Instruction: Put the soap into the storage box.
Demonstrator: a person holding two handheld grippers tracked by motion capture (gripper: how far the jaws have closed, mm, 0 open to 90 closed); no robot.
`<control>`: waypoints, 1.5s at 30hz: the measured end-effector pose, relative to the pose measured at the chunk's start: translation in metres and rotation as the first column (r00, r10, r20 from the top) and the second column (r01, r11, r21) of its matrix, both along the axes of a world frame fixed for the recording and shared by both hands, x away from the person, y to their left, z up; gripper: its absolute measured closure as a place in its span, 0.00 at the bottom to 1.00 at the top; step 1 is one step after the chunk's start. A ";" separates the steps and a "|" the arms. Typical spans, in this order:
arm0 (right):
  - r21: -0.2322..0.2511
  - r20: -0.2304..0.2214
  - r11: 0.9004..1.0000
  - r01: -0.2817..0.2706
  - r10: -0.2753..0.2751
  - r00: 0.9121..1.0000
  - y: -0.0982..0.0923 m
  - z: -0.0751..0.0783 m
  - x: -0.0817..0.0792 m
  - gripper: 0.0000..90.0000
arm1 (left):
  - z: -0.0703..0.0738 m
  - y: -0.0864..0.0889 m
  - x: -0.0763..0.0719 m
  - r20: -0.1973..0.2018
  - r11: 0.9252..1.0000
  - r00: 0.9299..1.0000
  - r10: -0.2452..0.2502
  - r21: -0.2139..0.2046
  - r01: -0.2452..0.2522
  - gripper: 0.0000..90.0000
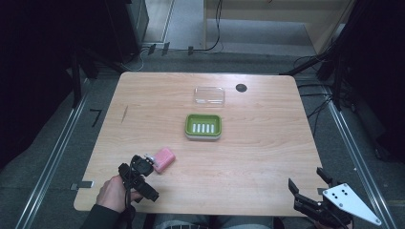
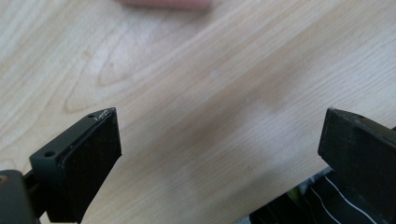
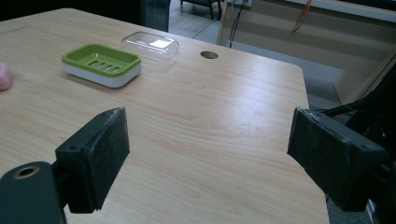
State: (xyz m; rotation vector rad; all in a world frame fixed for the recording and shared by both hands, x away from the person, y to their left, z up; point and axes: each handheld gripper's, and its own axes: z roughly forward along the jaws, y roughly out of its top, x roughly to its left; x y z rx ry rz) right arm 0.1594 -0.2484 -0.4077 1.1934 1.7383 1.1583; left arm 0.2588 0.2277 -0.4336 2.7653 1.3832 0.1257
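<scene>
A light wood-grain table (image 1: pixel 267 157) with rounded corners stands on grey carpet, seen from above the seated person's side. At its near left corner, the person's left hand (image 1: pixel 113 192) holds the black left gripper (image 1: pixel 152 161), whose jaws point toward a pink rectangular bar of soap (image 1: pixel 164 159) lying flat on the tabletop. From above, the gripper's tips sit just beside the soap's near end; whether they touch it cannot be told. In the left gripper view the two black jaws stand wide apart over bare wood, nothing between them, with a blurred pink edge of the soap at the top of the picture.

Near the table's centre rests a lime-green soap dish with a slotted floor and white base (image 1: pixel 203 126). Just beyond it lies a clear plastic rectangular lid (image 1: pixel 209 95), apart from the dish, and to the lid's right a small dark round hole (image 1: pixel 241 88) marks the tabletop.

At the near right corner, the right gripper (image 1: pixel 308 183), topped by a grey three-cornered plate, hovers at the table's edge. Its jaws are spread wide and hold nothing.
</scene>
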 end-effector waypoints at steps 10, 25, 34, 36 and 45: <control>0.010 0.000 1.000 0.006 -0.006 1.000 -0.002 0.000 -0.001 0.14 | 0.007 -0.010 0.027 0.038 1.000 0.999 -0.013 -0.002 0.013 0.00; 0.007 -0.001 1.000 0.007 -0.007 1.000 -0.002 0.000 -0.001 0.14 | 0.009 -0.013 0.059 0.078 1.000 0.997 -0.013 -0.027 0.015 0.00; 0.005 -0.003 1.000 0.003 -0.003 1.000 -0.001 0.000 -0.001 0.14 | 0.007 -0.016 0.074 0.052 0.999 0.998 -0.032 -0.032 0.034 0.00; 0.004 -0.002 1.000 0.005 -0.005 1.000 -0.001 0.000 0.000 0.14 | 0.005 -0.017 0.077 0.048 0.999 0.998 -0.035 -0.026 0.037 0.00; 0.005 -0.002 1.000 0.006 -0.006 1.000 -0.002 0.000 0.000 0.14 | -0.004 -0.026 0.088 0.019 0.999 0.998 -0.053 0.002 0.053 0.00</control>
